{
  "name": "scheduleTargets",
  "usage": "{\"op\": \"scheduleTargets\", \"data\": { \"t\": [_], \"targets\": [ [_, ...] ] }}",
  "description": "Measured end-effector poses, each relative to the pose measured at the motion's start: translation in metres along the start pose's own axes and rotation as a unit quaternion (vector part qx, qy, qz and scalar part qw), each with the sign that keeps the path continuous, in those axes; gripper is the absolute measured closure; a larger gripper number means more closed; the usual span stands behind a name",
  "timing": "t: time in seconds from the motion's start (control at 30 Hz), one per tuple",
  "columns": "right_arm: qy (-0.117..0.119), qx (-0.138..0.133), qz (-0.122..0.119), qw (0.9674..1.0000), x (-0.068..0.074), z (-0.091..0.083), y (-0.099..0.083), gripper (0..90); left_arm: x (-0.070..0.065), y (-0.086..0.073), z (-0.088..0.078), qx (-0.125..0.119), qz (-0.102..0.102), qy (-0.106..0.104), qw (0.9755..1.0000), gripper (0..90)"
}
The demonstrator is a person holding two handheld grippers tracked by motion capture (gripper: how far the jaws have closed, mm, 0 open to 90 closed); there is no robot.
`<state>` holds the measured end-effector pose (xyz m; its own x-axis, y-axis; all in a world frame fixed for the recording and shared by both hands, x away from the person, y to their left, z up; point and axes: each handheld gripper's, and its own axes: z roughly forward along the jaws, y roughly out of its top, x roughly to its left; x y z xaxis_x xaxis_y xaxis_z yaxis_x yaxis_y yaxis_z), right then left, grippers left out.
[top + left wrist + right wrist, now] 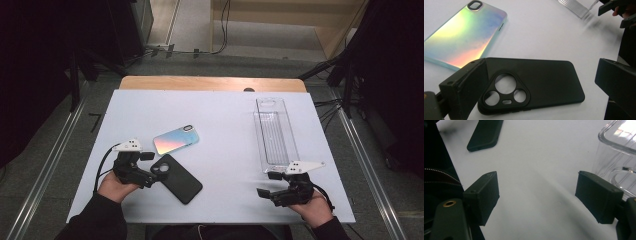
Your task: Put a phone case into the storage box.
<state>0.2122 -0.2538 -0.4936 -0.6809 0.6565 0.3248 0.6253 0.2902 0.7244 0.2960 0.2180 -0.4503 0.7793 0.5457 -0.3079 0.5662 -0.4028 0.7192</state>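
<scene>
Here the black phone case [176,178] lies flat on the white desk [225,150], its long axis running diagonally: the camera-cutout end points toward the left claw [153,171], the plain end slants away toward the desk's near edge. The left claw stands released, jaws spread wide; in the left gripper view the case's cutout end [506,92] sits between them, one jaw just beside its corner (contact cannot be told). Just beyond that claw lies an iridescent phone case [175,139]. The right claw [267,185] is open, grasping nothing, with a clear plastic tray [274,132] just beyond it.
</scene>
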Motion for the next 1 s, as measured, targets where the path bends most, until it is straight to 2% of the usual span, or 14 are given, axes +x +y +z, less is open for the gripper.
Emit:
{"op": "scheduleTargets", "data": {
  "t": [0.07,0.17,0.47,0.57,0.63,0.7,0.97,1.0],
  "targets": [
    [0.0,0.0,0.0,1.0,0.0,0.0,0.0,17.2,0.001,0.002,0.0,0.002,0.0,-0.001,1.0,1.1],
    [0.001,0.0,0.0,1.0,0.0,0.0,0.0,17.2,0.003,0.007,0.001,0.011,0.003,0.01,0.9999,3.0],
    [0.002,-0.001,-0.002,1.0,0.0,0.0,0.0,17.2,0.011,0.022,0.002,0.002,0.011,0.016,0.9998,3.1],
    [0.002,0.0,-0.002,1.0,0.0,0.0,0.0,17.2,0.013,0.027,0.002,-0.003,0.017,0.024,0.9996,7.6],
    [0.003,0.0,-0.001,1.0,0.0,0.0,0.0,17.2,0.016,0.031,0.003,-0.001,0.023,0.025,0.9994,7.7],
    [0.003,0.0,-0.001,1.0,0.0,0.0,0.0,17.2,0.02,0.035,0.004,-0.003,0.023,0.016,0.9996,7.7],
    [0.004,0.0,-0.002,1.0,0.0,0.0,0.0,17.2,0.03,0.044,0.006,-0.004,0.032,0.012,0.9994,8.4],
    [0.005,0.0,-0.002,1.0,0.0,0.0,0.0,17.2,0.033,0.047,0.007,-0.007,0.032,0.02,0.9993,14.5]
  ]
}}
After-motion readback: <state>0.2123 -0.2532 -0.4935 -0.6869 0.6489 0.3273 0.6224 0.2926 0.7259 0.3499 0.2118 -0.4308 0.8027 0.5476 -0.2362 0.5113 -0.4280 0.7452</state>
